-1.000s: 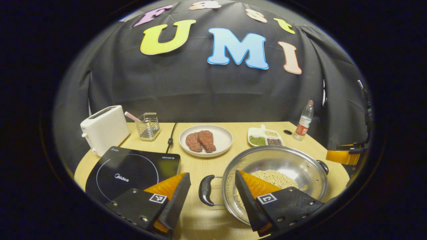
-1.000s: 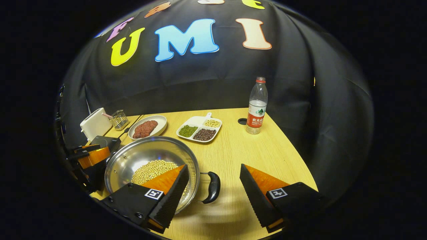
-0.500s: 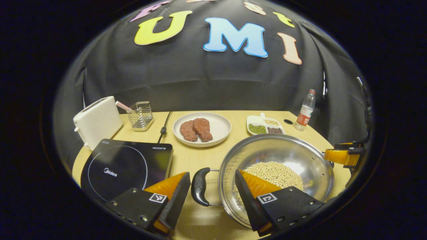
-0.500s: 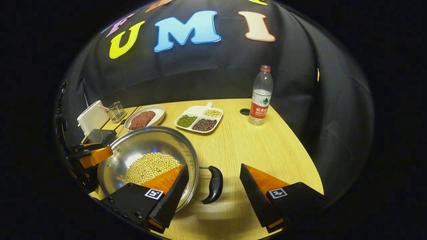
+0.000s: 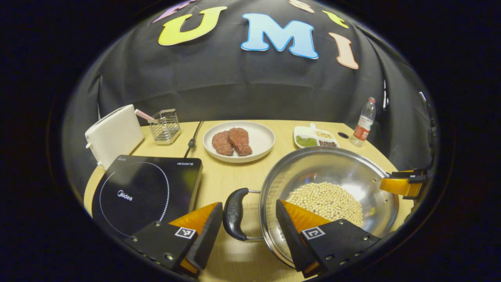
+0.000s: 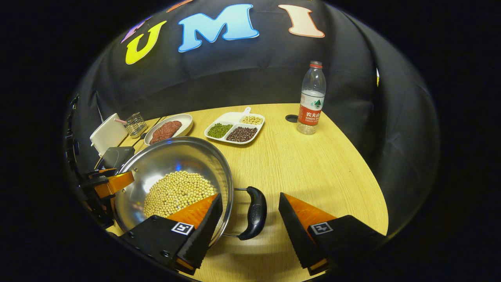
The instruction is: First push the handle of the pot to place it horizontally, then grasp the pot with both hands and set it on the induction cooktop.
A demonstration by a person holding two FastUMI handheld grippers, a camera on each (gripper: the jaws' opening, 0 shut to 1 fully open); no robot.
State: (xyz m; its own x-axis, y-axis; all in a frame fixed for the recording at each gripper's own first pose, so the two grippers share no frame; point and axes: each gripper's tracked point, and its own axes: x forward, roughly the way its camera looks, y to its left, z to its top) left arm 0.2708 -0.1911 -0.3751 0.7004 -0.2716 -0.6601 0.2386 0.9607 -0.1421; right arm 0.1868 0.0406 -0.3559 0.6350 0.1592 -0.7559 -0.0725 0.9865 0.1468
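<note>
Both open grippers, left (image 5: 246, 231) and right (image 6: 248, 225), have closed in around the pot (image 5: 328, 196) handles; we judge uneven clamping could spill the beans (image 6: 178, 192).

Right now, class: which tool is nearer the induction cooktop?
Left. The left tool straddles the pot's handle right beside the induction cooktop; the right tool straddles the opposite handle, across the pot.
</note>
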